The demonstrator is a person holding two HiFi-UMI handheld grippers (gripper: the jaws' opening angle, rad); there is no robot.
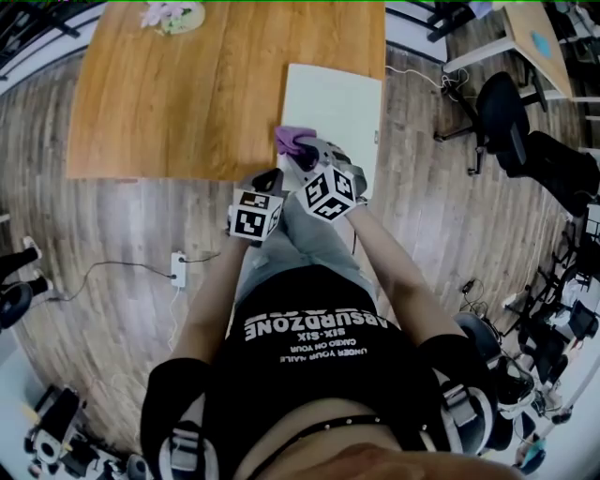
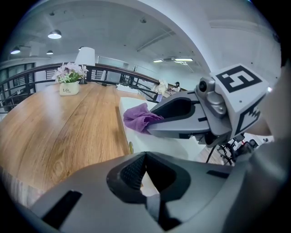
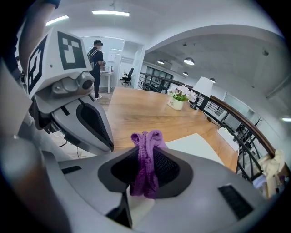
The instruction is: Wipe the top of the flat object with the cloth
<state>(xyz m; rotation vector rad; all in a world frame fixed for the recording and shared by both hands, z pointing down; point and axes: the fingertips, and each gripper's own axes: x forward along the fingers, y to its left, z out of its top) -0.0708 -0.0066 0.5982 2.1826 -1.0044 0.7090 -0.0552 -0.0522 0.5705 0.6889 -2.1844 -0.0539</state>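
A white flat board point(image 1: 333, 112) lies on the right end of the wooden table point(image 1: 187, 94), reaching its near edge. My right gripper point(image 1: 305, 152) is shut on a bunched purple cloth point(image 1: 292, 140), held over the board's near left corner. In the right gripper view the cloth point(image 3: 145, 157) hangs pinched between the jaws, with the board point(image 3: 196, 144) beyond. My left gripper point(image 1: 272, 180) sits close beside the right one at the table's edge; its jaws point(image 2: 144, 157) meet at the tips with nothing between them. The left gripper view shows the cloth point(image 2: 138, 117) resting on the board point(image 2: 175, 146).
A small pot of flowers point(image 1: 173, 14) stands at the table's far side, a lamp point(image 2: 85, 57) behind it. On the floor lie a power strip point(image 1: 176, 269) and cable. Office chairs point(image 1: 502, 112) and another desk point(image 1: 534, 37) are at the right. A person point(image 3: 96, 59) stands far off.
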